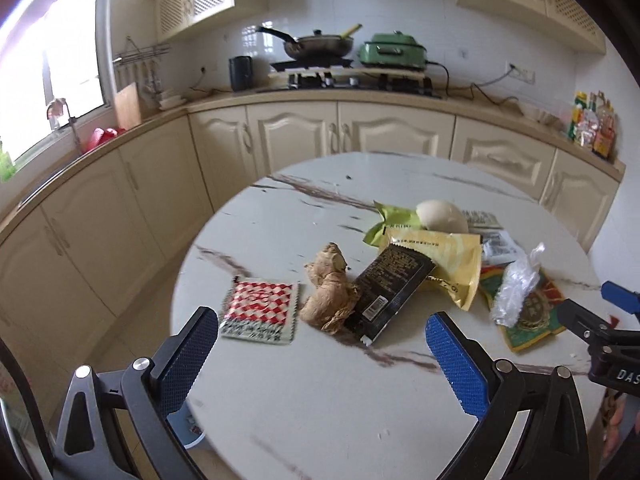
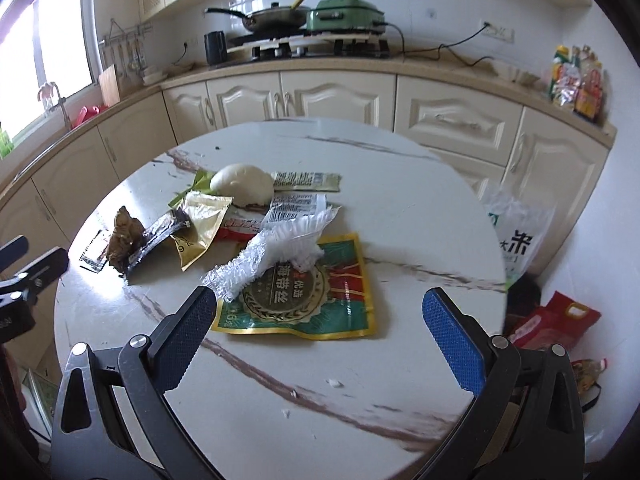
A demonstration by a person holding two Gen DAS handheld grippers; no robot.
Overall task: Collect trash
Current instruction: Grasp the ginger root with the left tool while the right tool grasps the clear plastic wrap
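Observation:
Trash lies on a round white marble table. In the left wrist view I see a red-and-white checked sachet, a ginger root, a black wrapper, a yellow pouch, a green wrapper, a white bun and crumpled clear plastic. My left gripper is open and empty, just short of the ginger and black wrapper. My right gripper is open and empty over a green-and-red packet with clear plastic on it.
Cream cabinets and a counter with a stove, pan and green cooker curve behind the table. Bags and red packages sit on the floor right of the table. The right gripper's tip enters the left view.

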